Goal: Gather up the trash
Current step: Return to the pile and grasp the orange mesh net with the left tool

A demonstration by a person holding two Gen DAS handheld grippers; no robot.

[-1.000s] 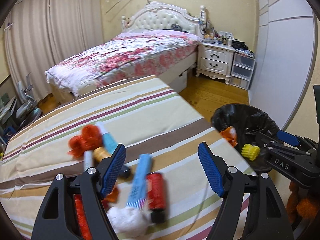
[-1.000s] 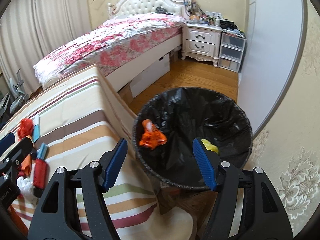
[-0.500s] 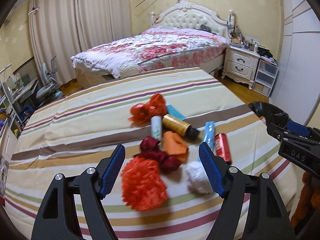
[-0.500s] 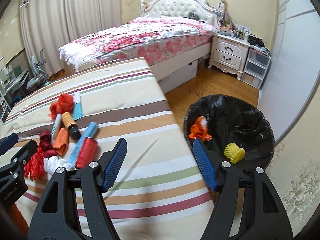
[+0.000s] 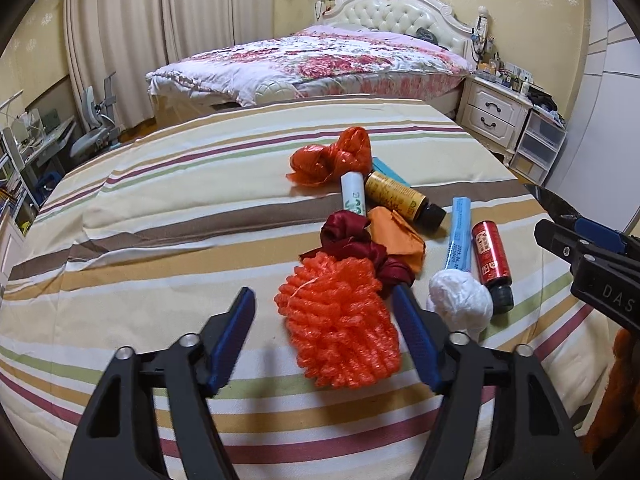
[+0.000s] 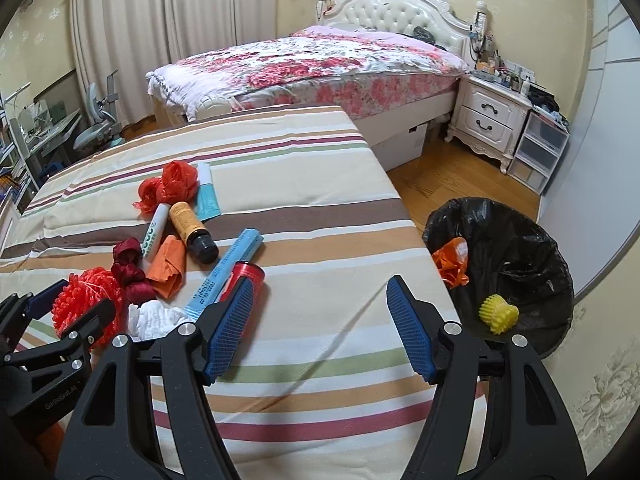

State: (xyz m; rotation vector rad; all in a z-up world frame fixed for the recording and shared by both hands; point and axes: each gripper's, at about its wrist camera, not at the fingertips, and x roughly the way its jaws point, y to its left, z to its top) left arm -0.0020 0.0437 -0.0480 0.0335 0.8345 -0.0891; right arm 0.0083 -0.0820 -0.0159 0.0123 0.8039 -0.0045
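Left claw (image 5: 324, 312): we hold it spread around the orange mesh ball (image 5: 340, 320), not pinching.
Right claw (image 6: 320, 304): spread, over striped surface (image 6: 304, 184).
Bin (image 6: 520, 248): at three o'clock.

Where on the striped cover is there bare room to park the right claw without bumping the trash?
Bare cover lies between the red can and the edge beside the bin, under the right claw. The far end toward the floral bed is bare too. The pile is crowded, from the orange bag to the mesh ball.
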